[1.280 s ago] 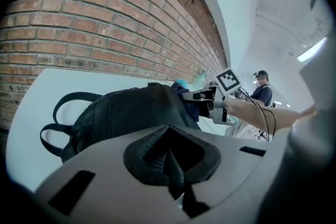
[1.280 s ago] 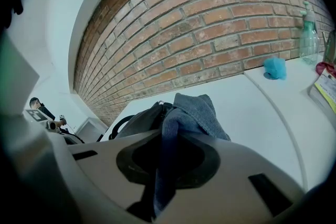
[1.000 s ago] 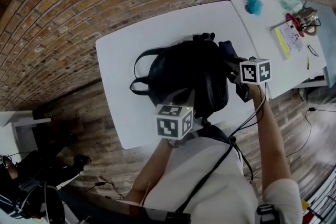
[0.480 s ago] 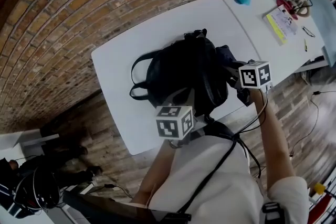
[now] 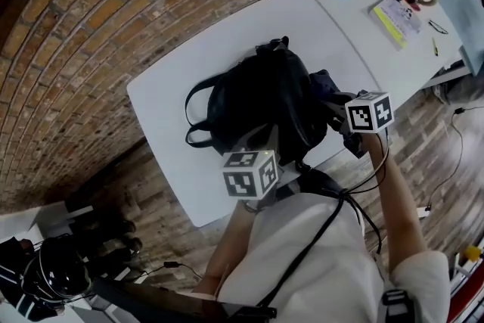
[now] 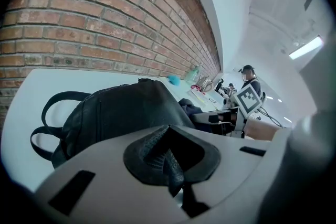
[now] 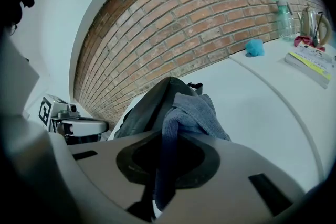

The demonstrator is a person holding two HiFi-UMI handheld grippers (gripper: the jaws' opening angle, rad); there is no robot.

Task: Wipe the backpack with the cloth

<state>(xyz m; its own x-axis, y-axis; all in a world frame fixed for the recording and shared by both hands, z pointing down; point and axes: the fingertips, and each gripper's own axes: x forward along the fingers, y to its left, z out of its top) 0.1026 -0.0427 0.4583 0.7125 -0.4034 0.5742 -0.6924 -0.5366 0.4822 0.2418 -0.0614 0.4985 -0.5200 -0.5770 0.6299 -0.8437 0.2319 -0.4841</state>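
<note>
Now the right gripper (image 7: 165,164) is clamped on the grey cloth (image 7: 191,110), which is bunched against the right side of the black backpack (image 5: 261,102) on the white table (image 5: 174,57). The backpack's bulk lies left of that claw, so the wipe likely runs leftward. The left gripper (image 6: 170,168), jaws together, sits at the bag's near edge

Looks like lab or shared workroom, not home. Bare brick wall (image 5: 91,26) along one side, two plain white tables (image 5: 189,49) set end to end, plank floor (image 5: 423,136) with loose cable (image 5: 454,111). Far table cluttered — spray bottle (image 7: 283,14), kettle (image 7: 314,23), booklet (image 7: 312,68). Strip light (image 6: 305,47) on white ceiling — another person (image 6: 248,77) standing among gear further down.
</note>
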